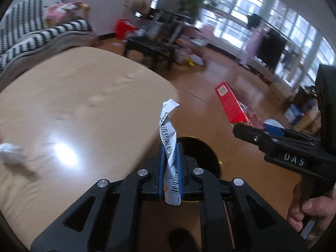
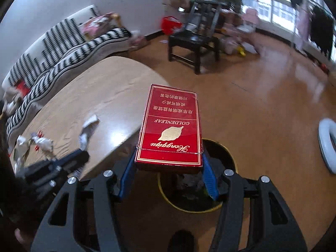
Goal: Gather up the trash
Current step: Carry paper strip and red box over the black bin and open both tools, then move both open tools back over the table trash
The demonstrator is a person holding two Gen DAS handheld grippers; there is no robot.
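Observation:
My left gripper (image 1: pixel 170 147) is shut on a white crumpled sachet wrapper (image 1: pixel 168 130) and holds it over the table's right edge, above a black bin with a gold rim (image 1: pixel 201 155). My right gripper (image 2: pixel 168 157) is shut on a red cigarette carton (image 2: pixel 171 126), held flat above the same bin (image 2: pixel 222 157). The carton (image 1: pixel 237 107) and the right gripper (image 1: pixel 247 130) also show at the right of the left wrist view. The left gripper (image 2: pixel 82 155) with the wrapper (image 2: pixel 88 130) shows at the left of the right wrist view.
The beige oval table (image 1: pixel 84 109) carries a crumpled white tissue (image 1: pixel 10 151) and several wrappers (image 2: pixel 35 145). A striped sofa (image 2: pixel 63 52) runs behind it. A black chair (image 2: pixel 195 40) and a red basket (image 2: pixel 170 24) stand across the wooden floor. A white ring (image 2: pixel 327 145) lies at right.

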